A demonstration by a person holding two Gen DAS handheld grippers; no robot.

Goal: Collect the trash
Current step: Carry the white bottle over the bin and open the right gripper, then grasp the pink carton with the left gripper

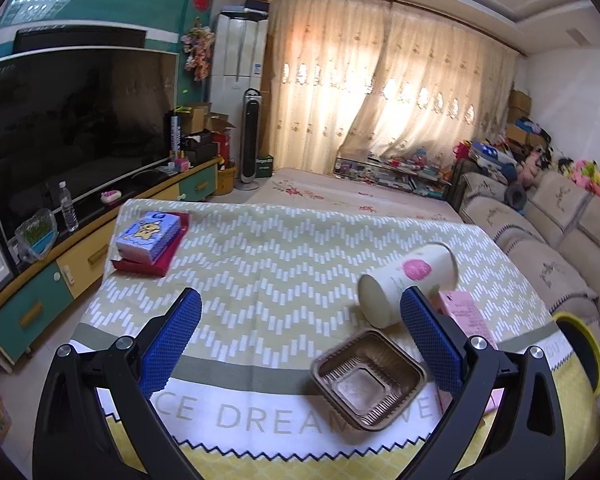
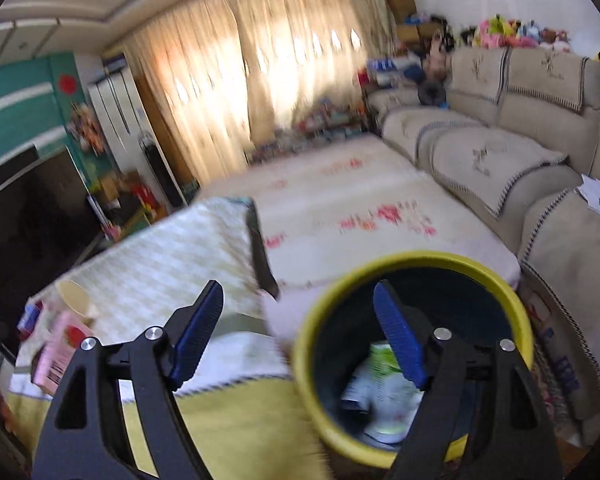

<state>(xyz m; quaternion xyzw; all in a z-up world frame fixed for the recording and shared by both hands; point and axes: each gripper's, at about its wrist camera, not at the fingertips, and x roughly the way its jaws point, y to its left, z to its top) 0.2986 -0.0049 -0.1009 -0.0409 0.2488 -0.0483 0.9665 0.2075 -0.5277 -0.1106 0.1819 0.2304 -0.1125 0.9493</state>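
Note:
My left gripper (image 1: 300,312) is open and empty above the cloth-covered table (image 1: 260,264). A brown plastic tray (image 1: 369,379) lies near the right finger. A cream paper cup with a pink print (image 1: 407,284) lies on its side behind it, next to a pink carton (image 1: 464,312). My right gripper (image 2: 300,304) is open and empty over the yellow-rimmed trash bin (image 2: 416,264), which holds a green-and-white wrapper (image 2: 384,396). The cup (image 2: 74,298) and pink carton (image 2: 60,354) also show at the left of the right wrist view.
A blue tissue pack (image 1: 148,236) rests on a red box (image 1: 156,256) at the table's far left. A TV (image 1: 76,132) on a cabinet stands left. A beige sofa (image 2: 500,152) runs along the right. A floral mat (image 2: 360,220) covers the floor beyond the table.

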